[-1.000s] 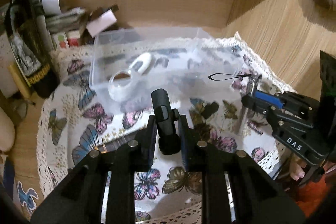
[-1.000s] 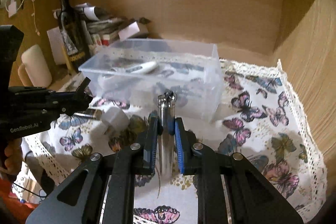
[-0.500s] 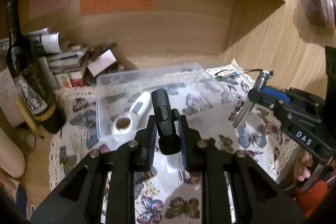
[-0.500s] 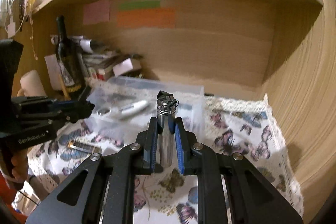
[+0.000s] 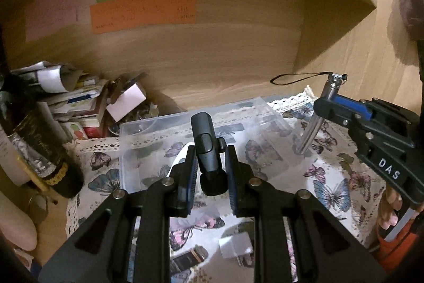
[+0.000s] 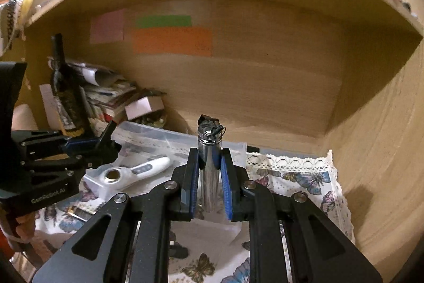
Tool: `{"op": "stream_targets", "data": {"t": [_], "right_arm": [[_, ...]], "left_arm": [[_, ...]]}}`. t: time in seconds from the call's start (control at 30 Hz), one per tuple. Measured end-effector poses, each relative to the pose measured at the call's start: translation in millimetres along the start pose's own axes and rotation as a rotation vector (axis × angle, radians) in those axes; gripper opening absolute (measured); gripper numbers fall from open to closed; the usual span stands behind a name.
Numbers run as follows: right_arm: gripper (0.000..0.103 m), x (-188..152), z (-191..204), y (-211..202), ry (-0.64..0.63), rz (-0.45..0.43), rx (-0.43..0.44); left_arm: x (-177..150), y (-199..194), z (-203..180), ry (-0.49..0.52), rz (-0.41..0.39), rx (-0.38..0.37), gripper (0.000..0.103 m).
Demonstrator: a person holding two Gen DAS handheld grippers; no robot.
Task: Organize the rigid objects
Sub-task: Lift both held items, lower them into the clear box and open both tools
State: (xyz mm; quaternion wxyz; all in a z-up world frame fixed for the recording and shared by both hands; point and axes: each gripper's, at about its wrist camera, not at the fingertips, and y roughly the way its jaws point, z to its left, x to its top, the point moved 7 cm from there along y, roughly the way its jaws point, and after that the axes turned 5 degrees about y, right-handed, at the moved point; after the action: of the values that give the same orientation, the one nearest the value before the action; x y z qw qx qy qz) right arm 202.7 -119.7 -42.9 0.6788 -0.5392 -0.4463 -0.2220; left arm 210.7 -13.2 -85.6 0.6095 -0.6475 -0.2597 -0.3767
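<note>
The left gripper [image 5: 210,169] is clamped on a small black cylindrical device with a side button [image 5: 208,150], held upright. The right gripper [image 6: 209,177] is clamped on a polished silver metal cylinder with a black wrist cord [image 6: 209,163], also upright. Both items hang in the air above the butterfly-print tablecloth with lace edging [image 6: 304,182].

The clear rectangular plastic bin [image 5: 137,139] stands at the far side of the cloth, near the wooden back wall. A white handheld device with a round lens end [image 6: 132,173] already lies inside it.

Step in hand, as judged: carry both items over the bin and deposit them.

1. Bring each gripper fully past the bin's near rim before lowering.
2. Keep the two grippers apart; they approach the same opening from left and right.
3. Lower each item close to the bin floor, clear of the white device, then release.
4. Mind the cord loop; it may snag on the rim or a finger.

A white plug-like block [image 5: 235,246] and a dark flat item [image 5: 188,257], probably a lighter or a clip, remain on the near cloth.
</note>
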Motion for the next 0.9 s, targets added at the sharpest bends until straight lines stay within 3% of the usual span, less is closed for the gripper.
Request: {"op": "stream_targets", "data": {"t": [0.43,0.67,0.73,0.8,0.9], "right_arm": [[0.014,-41.7,-8.0,67.9,-0.025,0.208,-0.024],[0.015,-47.4,-6.0,79.4,-0.032,0.242,-0.021],[0.020,-47.7,-6.3,81.2,-0.027,0.253,-0.014],[0.037,-47.8,-7.0,82.8,-0.017,0.255,-0.012],[0.043,-45.9,-8.3,80.1,-0.003,0.242,-0.007]], "left_arm": [[-18.2,59.3,-8.3,0.031,0.138,-0.010,0.020],[-26.4,68.9,-7.9,0.027,0.180,-0.030,0.020],[-25.9,69.8,-7.0,0.021,0.182,-0.037,0.021],[-25.0,67.2,-5.9,0.016,0.177,-0.038,0.025],[-22.3,59.2,-4.2,0.009,0.156,-0.037,0.033]]}}
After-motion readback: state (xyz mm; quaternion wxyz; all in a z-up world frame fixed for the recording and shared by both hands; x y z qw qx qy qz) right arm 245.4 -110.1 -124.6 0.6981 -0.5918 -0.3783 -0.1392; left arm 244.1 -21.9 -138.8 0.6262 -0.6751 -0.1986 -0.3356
